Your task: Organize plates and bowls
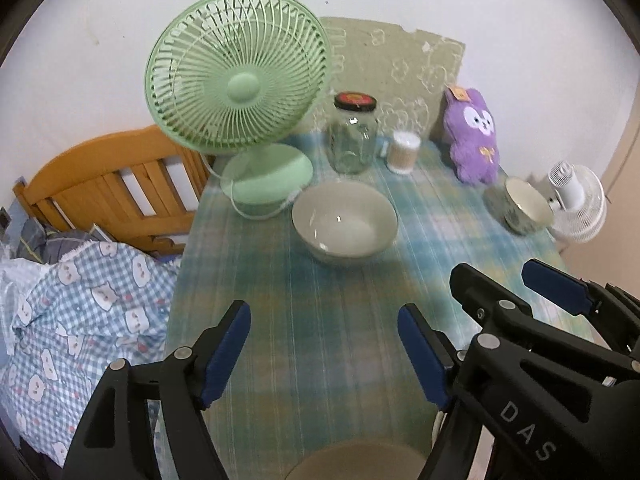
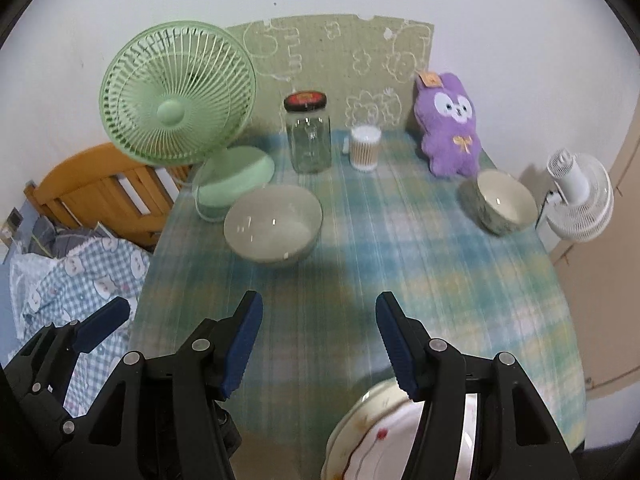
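A wide pale grey-green bowl (image 1: 345, 227) (image 2: 273, 227) stands on the checked tablecloth in front of the green fan. A smaller patterned bowl (image 1: 519, 205) (image 2: 500, 201) stands near the table's right edge by the purple plush. A white plate with a floral pattern (image 2: 372, 436) lies at the near edge, under my right gripper. A tan rim (image 1: 356, 460) shows at the bottom of the left wrist view. My left gripper (image 1: 324, 352) is open and empty above the cloth. My right gripper (image 2: 320, 344) is open and empty; it also shows in the left wrist view (image 1: 520, 288).
A green desk fan (image 1: 240, 92) (image 2: 176, 96), a glass jar with a black lid (image 1: 353, 136) (image 2: 309, 136), a cup of cotton swabs (image 1: 403, 152) (image 2: 365, 147) and a purple plush (image 1: 474, 136) (image 2: 450, 124) stand at the back. A white fan (image 2: 580, 196) is off the right edge. A wooden bed with checked bedding (image 1: 80, 300) is on the left.
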Available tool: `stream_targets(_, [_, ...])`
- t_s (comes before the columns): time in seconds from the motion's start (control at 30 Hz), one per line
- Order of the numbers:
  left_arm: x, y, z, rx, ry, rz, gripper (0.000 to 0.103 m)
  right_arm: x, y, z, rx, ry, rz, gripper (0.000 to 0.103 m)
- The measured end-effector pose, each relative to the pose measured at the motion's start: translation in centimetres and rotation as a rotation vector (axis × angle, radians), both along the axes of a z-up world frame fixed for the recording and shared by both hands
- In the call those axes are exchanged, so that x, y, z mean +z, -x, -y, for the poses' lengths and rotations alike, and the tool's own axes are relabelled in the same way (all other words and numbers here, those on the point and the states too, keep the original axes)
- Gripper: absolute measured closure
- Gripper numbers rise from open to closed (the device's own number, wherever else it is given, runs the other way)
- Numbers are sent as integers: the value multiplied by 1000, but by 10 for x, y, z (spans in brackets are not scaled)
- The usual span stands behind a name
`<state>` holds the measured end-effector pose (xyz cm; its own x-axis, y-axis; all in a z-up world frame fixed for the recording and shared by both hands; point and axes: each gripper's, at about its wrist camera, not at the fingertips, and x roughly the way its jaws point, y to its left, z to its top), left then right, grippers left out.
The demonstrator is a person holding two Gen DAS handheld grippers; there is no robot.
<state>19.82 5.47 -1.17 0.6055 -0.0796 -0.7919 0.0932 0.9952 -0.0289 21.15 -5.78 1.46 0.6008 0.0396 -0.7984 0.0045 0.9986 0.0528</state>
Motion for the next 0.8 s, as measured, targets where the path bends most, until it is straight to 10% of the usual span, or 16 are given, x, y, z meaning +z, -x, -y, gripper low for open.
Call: stream_targets(0.8, [-29, -91, 10, 177, -54, 3, 14, -36, -121, 12, 160, -42, 0, 25])
